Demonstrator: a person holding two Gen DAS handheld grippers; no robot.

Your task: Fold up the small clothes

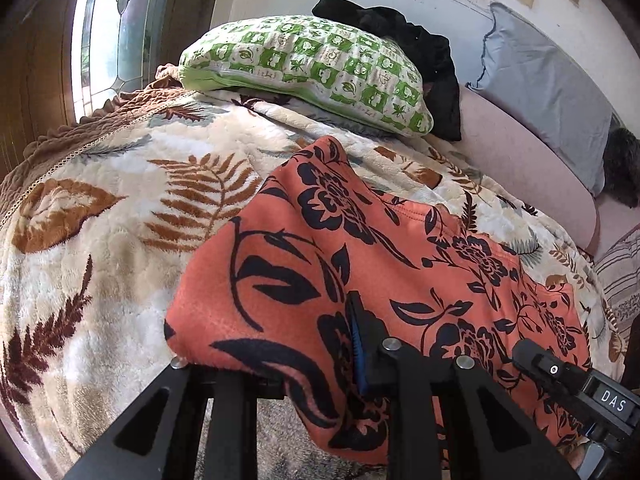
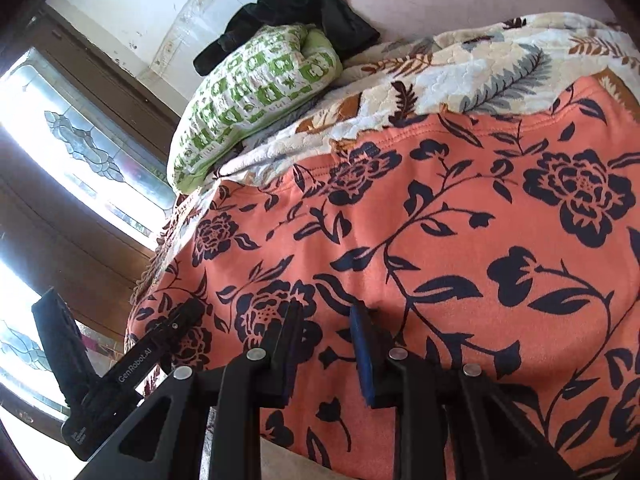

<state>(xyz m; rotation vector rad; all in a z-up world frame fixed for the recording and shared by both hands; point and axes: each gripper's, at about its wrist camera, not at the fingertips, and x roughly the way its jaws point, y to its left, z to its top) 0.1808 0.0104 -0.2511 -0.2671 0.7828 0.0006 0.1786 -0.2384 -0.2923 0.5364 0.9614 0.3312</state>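
Lying spread over the near edge of the bed, an orange garment with a black floral print is seen draped on a cream blanket with brown fern leaves, its near hem hanging over the edge toward both cameras. The left gripper is engaged at that near hem: one blue-padded finger rests on top of the cloth while the other is hidden beneath the fabric, so the jaws appear clamped on the garment's edge, though the grip itself is covered. The right gripper is placed at the same hem further along; its jaws stand apart, with the cloth lying between and behind them, and whether any fabric is pinched cannot be told from this view. In the right wrist view the left gripper's body is seen just beside it, at the left corner of the garment. Little of the task appears done: the garment is judged to be laid out roughly flat, with a stitched far hem visible, and no completed fold or stacked piece is shown. A first fold is judged to be what remains, followed by further folds. A green checked pillow and a dark cloth heap lie at the head of the bed, well apart from the work.
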